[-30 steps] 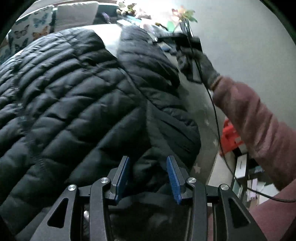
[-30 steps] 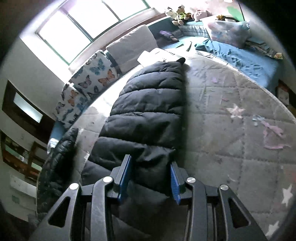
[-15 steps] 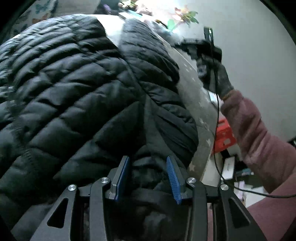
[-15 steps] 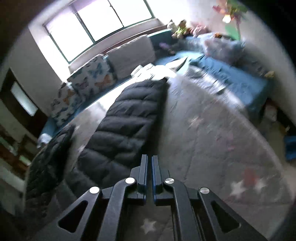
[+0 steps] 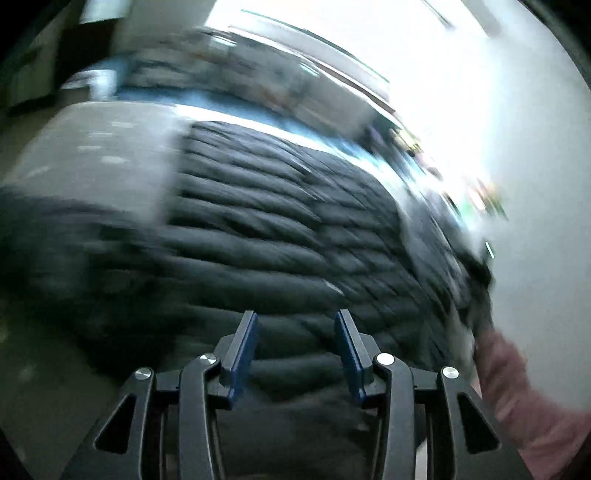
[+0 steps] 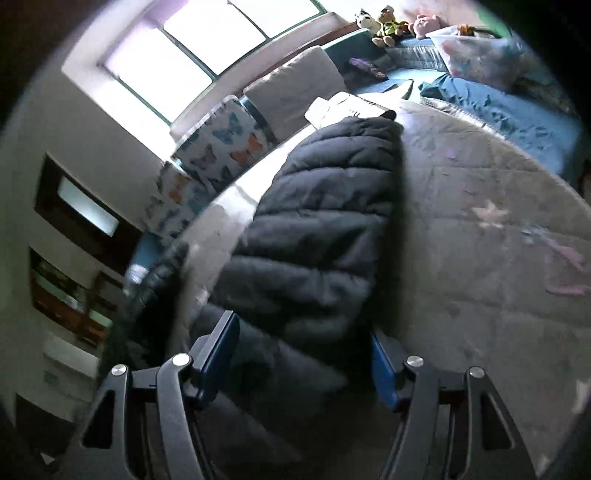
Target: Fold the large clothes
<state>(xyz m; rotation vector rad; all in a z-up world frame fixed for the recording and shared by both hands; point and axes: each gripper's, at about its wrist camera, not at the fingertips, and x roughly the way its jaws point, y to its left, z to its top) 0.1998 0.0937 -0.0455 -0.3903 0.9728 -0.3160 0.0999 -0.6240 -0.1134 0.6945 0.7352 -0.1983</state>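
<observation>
- Left wrist view: the picture is smeared with motion blur. The left gripper (image 5: 295, 350) has its 2 blue-padded fingers spread apart, and the black puffer jacket (image 5: 280, 236) fills the space beyond and under them; whether the pads touch the fabric cannot be told.
- The jacket's quilted seams run roughly across the frame from left to right, and the garment spreads wide over a pale grey quilted mat (image 5: 99, 155).
- Only this view shows a pink sleeve (image 5: 517, 387) at the lower right edge, next to the jacket's right margin, and the broad body of the jacket.
- Right wrist view: sharper. The right gripper (image 6: 306, 354) is spread wide, with a strip of the jacket (image 6: 325, 229) lying between its fingers.
- Here the strip's long axis runs away from the camera, its far end pointing toward a white cushion (image 6: 295, 92) under the window (image 6: 199, 48).
- Only this view shows the butterfly cushions (image 6: 221, 147), the soft toys (image 6: 388, 26) and the blue bedding (image 6: 509, 114) beyond the mat (image 6: 480, 258).
</observation>
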